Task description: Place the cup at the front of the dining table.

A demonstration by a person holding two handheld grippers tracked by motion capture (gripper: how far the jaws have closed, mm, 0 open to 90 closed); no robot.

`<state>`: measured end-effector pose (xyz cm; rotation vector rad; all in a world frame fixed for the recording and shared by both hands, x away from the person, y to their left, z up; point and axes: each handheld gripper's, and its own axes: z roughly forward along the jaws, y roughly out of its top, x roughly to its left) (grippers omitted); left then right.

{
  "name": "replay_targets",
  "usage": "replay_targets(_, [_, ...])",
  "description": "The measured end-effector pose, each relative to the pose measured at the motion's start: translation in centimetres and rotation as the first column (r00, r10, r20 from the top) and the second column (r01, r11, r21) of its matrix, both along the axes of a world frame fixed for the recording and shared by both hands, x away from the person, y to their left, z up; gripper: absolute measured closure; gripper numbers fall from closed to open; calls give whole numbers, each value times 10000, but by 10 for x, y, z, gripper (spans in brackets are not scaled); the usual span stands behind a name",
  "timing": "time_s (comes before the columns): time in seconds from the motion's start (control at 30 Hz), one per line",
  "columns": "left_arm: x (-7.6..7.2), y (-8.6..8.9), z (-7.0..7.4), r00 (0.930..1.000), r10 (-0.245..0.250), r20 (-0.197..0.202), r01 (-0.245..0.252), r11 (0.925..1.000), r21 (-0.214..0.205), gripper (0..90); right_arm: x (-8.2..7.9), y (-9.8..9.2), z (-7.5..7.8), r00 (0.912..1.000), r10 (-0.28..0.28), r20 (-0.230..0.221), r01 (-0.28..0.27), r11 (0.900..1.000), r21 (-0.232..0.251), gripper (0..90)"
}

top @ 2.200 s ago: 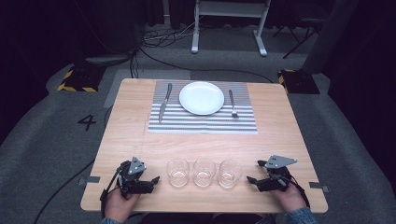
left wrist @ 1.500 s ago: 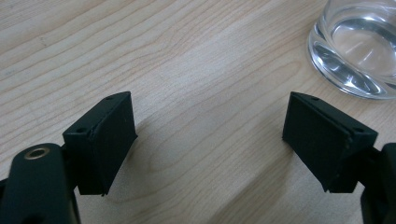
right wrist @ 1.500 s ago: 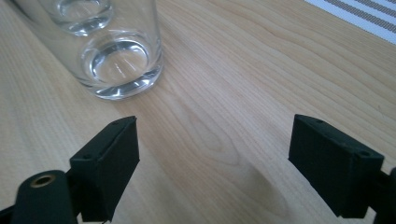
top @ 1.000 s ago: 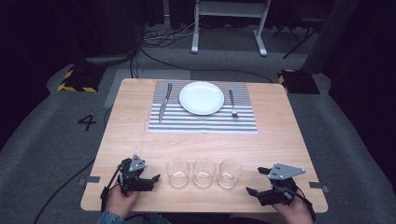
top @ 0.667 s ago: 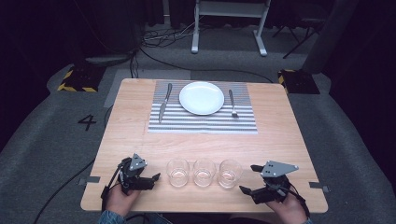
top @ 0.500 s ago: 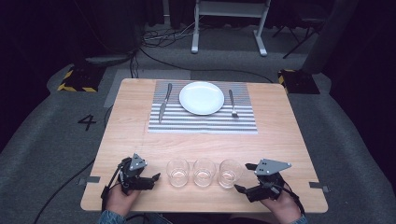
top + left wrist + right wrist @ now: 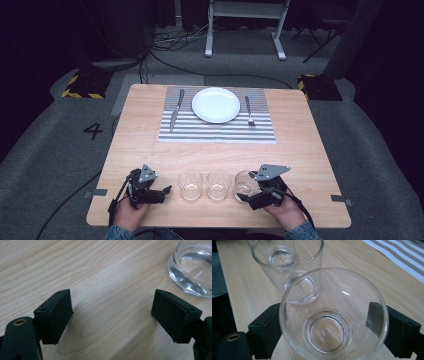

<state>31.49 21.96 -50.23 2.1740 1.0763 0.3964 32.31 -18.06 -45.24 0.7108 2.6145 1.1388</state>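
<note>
Now my right gripper (image 7: 243, 197) stands with its jaws wide apart around the right glass (image 7: 332, 322), one jaw on each side of it; I cannot tell if the pads touch the wall. This glass stands upright at the near edge of the wooden table (image 7: 300, 150), last in a row after the middle glass (image 7: 218, 183) and the left glass (image 7: 190, 185). My left gripper (image 7: 112, 315) is open over bare wood, near the left glass.
</note>
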Motion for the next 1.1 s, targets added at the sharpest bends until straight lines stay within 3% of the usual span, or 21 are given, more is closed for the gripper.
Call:
replay_targets(0.2, [0, 0, 0, 10000, -14, 7, 14, 10000, 5, 174, 7, 6, 1, 9997, 26, -246, -36, 9991, -425, 182])
replay_targets(0.27, [0, 0, 0, 10000, 5, 2, -5, 10000, -8, 174, 7, 8, 3, 9986, -101, -515, 73, 9985, -539, 184])
replay_targets(0.57, [0, 0, 0, 10000, 10, 18, -10, 10000, 4, 174, 8, 11, 6, 9975, -238, -659, 180, 9960, -870, 187])
replay_targets(0.8, [0, 0, 0, 10000, 7, 4, -7, 10000, -35, 174, 10, 6, 11, 9976, -448, -524, 397, 9947, -950, 188])
replay_targets(1.1, [0, 0, 0, 10000, 19, 25, -19, 10000, -7, 175, 21, -5, 33, 9975, -681, -203, 662, 9943, -831, 189])
